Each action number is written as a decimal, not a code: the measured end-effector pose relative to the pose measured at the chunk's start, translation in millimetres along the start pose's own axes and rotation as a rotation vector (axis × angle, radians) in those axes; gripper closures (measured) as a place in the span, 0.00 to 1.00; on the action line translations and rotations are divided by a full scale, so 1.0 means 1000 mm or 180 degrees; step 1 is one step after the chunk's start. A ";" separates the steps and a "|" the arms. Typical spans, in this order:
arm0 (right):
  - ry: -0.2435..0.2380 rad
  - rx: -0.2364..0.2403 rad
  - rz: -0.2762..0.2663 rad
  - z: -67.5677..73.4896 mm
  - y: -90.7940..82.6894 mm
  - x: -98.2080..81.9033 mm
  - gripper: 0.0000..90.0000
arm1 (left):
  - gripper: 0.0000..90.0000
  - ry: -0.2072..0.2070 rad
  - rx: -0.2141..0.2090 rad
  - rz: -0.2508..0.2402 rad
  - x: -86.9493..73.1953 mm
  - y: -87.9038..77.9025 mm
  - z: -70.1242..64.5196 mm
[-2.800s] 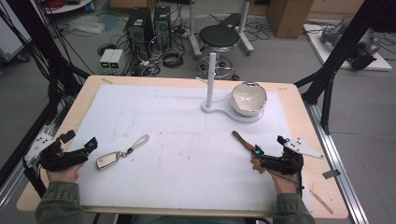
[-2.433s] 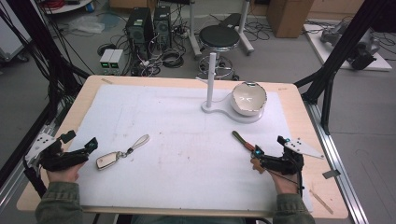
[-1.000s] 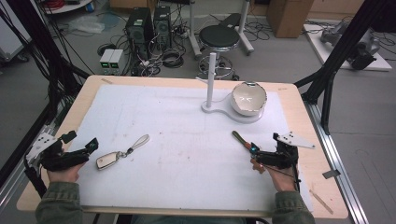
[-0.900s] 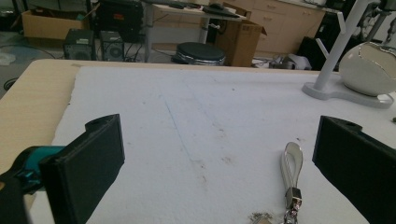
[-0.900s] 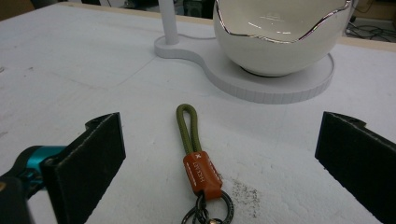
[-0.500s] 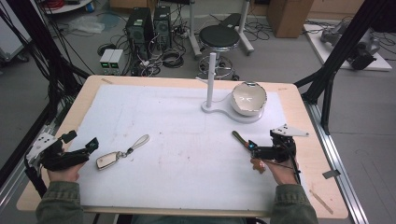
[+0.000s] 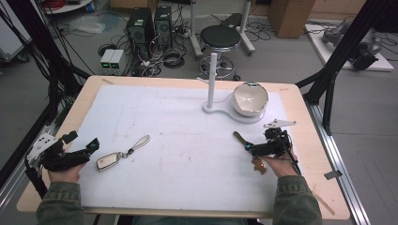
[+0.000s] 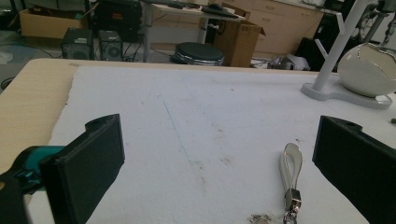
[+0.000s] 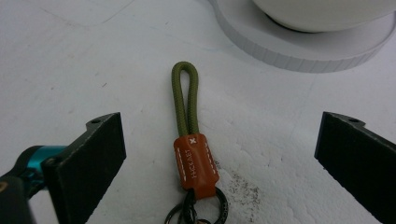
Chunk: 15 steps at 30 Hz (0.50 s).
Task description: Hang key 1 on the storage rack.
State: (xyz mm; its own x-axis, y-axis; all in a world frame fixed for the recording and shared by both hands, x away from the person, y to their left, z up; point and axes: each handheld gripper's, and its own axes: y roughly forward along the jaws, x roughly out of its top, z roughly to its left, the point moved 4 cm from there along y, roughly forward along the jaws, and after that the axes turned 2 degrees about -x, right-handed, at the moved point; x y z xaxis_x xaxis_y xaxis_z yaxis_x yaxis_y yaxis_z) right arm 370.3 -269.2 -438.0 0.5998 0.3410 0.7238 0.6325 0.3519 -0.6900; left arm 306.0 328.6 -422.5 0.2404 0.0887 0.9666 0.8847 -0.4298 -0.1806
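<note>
A green cord keychain (image 7: 240, 138) with an orange leather tab (image 9: 196, 161) and a metal ring lies on the white mat (image 7: 187, 140) at the right. My right gripper (image 7: 249, 149) hovers over it, open, its jaws on either side of the tab (image 9: 223, 142) and not touching it. A silver key fob (image 7: 110, 161) with a white strap (image 7: 141, 140) lies at the left. My left gripper (image 7: 89, 146) rests open just left of it, and the white strap (image 8: 292, 163) shows between its jaws (image 8: 219, 149) farther ahead.
A white stand (image 7: 213, 77) with a round base carries a white bowl (image 7: 251, 98) at the back right of the mat; its base (image 9: 299, 46) lies just beyond the green loop. The wooden table edge (image 7: 319, 154) runs close on the right.
My right gripper has moved left and forward, from beside the green keychain to over it. The left gripper and the key fob have stayed still.
</note>
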 end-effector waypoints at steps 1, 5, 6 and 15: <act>-0.0010 -0.0005 0.0039 0.000 0.001 0.001 0.01 | 0.03 -0.0006 0.0003 -0.0003 0.000 0.000 0.000; 0.0004 0.0044 0.0137 -0.002 0.006 0.002 0.04 | 0.03 -0.0021 0.0007 -0.0020 0.000 -0.001 0.000; -0.0011 0.0049 0.0156 -0.003 0.008 0.001 0.05 | 0.03 -0.0020 0.0008 -0.0021 0.000 -0.001 0.000; 0.0056 0.0086 0.0405 -0.007 0.016 -0.004 0.18 | 0.03 -0.0020 0.0005 -0.0022 0.000 0.000 0.000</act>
State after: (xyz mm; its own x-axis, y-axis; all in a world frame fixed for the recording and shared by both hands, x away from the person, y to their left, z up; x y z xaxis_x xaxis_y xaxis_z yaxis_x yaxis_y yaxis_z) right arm 381.1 -271.2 -451.8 0.6830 0.3693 0.6302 0.5375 0.3301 -0.7760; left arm 305.7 328.8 -422.2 0.2367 0.0974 0.9667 0.8870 -0.4277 -0.1741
